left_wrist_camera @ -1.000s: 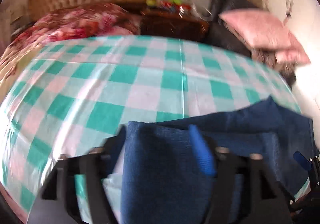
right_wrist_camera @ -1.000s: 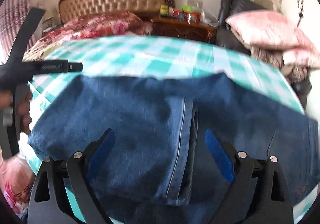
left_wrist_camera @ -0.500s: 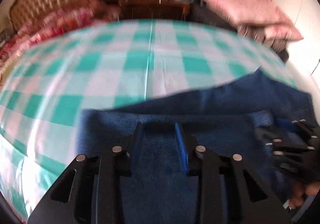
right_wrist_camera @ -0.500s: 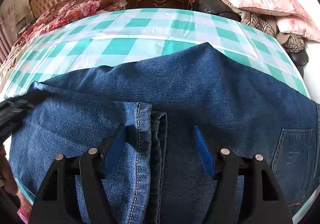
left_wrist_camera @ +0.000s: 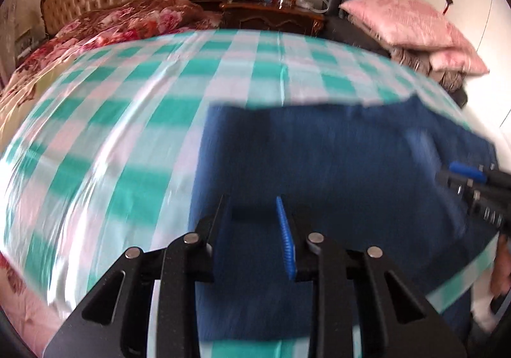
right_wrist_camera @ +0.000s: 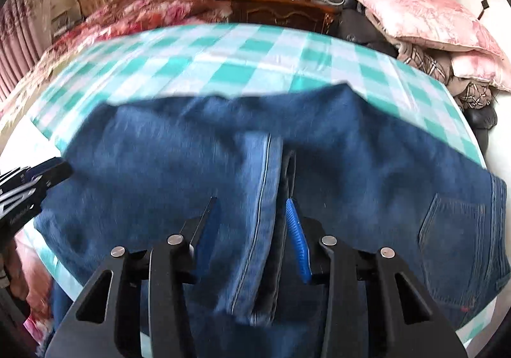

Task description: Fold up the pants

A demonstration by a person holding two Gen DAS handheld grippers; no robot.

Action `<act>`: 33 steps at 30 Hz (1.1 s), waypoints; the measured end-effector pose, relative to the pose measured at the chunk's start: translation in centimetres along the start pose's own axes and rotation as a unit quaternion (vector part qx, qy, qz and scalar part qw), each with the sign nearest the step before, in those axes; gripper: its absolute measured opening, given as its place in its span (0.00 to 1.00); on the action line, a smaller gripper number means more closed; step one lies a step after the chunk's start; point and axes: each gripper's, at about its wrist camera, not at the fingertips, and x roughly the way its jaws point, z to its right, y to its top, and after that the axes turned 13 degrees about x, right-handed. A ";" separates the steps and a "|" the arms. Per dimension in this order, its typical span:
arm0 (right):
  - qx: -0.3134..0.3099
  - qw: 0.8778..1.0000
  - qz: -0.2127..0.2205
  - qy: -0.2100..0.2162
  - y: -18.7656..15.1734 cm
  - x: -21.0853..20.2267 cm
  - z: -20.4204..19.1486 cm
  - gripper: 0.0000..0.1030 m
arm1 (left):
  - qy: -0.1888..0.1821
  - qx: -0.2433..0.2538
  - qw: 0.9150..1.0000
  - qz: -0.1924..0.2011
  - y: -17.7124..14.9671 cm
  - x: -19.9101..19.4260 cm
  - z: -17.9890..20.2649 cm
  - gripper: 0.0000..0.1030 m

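Motion blur smears checkered sheet (left_wrist_camera: 95,140); jeans (right_wrist_camera: 351,166) cut off at bottom edge.

The dark blue denim pants (right_wrist_camera: 367,172) lie folded flat on the near part of the green-checked bed, hemmed leg ends doubled over the middle, back pocket facing up at the right.

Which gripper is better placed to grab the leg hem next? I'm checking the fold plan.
Right, probably. The right gripper straddles the stitched hem of the jeans, jaws open on either side. The left gripper sits over plain denim near the folded edge, away from the hem.
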 end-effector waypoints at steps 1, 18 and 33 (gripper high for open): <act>-0.004 1.000 -0.016 -0.012 -0.7 0.8 0.1 0.35 | 0.000 0.005 1.000 -0.004 -0.8 0.1 0.2 0.29; 0.000 1.000 0.000 -0.016 -2.1 0.9 0.4 0.36 | -0.003 0.035 0.998 0.045 -0.1 -3.7 1.8 0.36; 0.002 1.000 -0.001 -0.012 -2.1 0.9 0.6 0.38 | -0.028 0.012 1.000 -0.001 5.8 2.7 1.6 0.44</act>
